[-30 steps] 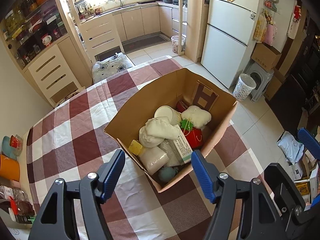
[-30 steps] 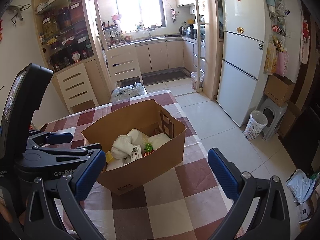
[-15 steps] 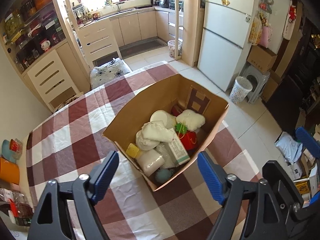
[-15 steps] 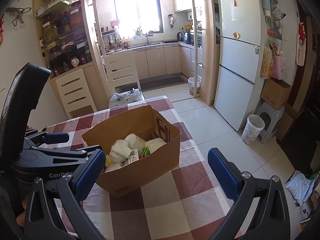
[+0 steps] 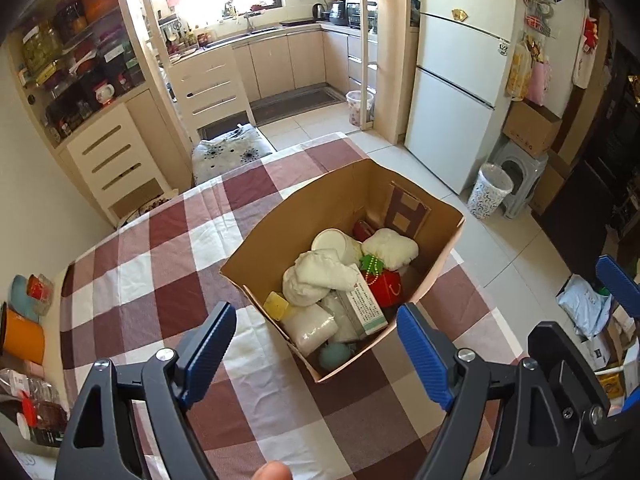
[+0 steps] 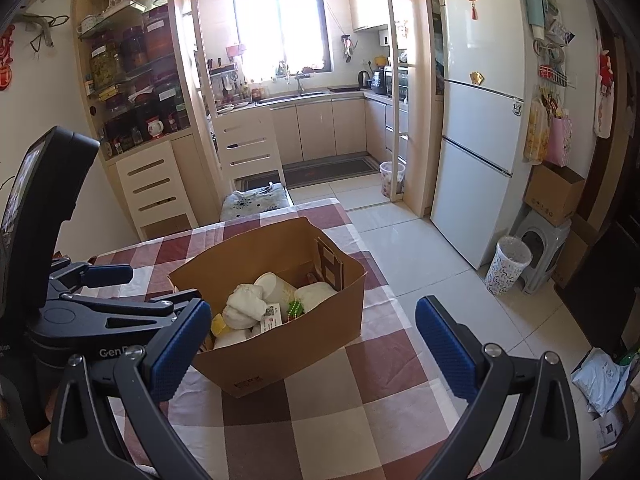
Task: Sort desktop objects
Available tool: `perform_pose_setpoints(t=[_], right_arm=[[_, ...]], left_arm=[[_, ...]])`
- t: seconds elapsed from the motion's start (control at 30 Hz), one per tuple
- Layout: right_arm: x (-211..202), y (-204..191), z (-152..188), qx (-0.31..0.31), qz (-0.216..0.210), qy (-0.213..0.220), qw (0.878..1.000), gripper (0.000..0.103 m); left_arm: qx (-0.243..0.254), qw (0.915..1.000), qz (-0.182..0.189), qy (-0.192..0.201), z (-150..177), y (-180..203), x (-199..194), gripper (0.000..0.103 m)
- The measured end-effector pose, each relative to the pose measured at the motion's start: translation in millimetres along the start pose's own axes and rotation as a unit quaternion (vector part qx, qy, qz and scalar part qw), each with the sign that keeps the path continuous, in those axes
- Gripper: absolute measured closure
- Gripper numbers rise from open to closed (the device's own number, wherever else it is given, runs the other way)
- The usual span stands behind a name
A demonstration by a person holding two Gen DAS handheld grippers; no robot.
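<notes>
**A full cardboard box, and both grippers empty above it**

We see the table (image 5: pixel 132 280), under its red-and-white checked cloth, carrying one open cardboard box (image 5: pixel 316 216) near its far right corner. From the left wrist view the box sits at about 12 o'clock, just beyond the fingertips; from the right wrist view it lies toward 11 o'clock.

The box looks stiff but thin-walled, and loaded as it is we judge it awkward to lift by one rim; a wall would likely bow.

Inside, going down in size:
- A white cloth bundle (image 5: pixel 316 276), soft and light: pinch a fold anywhere.
- A pale cushion-like pad (image 5: pixel 390 249) at the far side, equally forgiving.
- A white roll (image 5: pixel 310 330), squashy, best gripped across its width.
- A white cup (image 5: pixel 332 240), rigid, probably slippery; take the rim gently.
- A red strawberry-shaped bag (image 5: pixel 386 286) with green beads, possibly easy to snag.
- A printed carton (image 5: pixel 366 306), stiff and light: grip its narrow faces.
- A yellow block (image 5: pixel 276 305) and a teal ball (image 5: pixel 334 356), half hidden; we cannot tell how firm they are.

The left gripper (image 5: pixel 316 344) is spread wide and holds nothing. The right gripper (image 6: pixel 312 340) is likewise wide apart and empty.
</notes>
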State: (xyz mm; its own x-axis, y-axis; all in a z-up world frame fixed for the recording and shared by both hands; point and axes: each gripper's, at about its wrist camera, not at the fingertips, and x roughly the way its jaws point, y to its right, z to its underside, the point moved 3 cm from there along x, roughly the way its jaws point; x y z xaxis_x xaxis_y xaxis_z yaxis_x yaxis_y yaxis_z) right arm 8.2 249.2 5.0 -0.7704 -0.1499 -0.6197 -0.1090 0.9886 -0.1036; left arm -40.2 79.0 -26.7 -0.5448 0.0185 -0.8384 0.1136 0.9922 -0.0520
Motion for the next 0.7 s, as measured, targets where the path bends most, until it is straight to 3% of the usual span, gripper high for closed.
perform_pose_setpoints(t=[0.7], right_arm=[[-0.5,-0.6,2.0,0.002,0.002,-0.003,1.0,0.0]], left_arm=[[0.01,0.9997,0.013,-0.02,-0.8,3.2,6.2,0.018]])
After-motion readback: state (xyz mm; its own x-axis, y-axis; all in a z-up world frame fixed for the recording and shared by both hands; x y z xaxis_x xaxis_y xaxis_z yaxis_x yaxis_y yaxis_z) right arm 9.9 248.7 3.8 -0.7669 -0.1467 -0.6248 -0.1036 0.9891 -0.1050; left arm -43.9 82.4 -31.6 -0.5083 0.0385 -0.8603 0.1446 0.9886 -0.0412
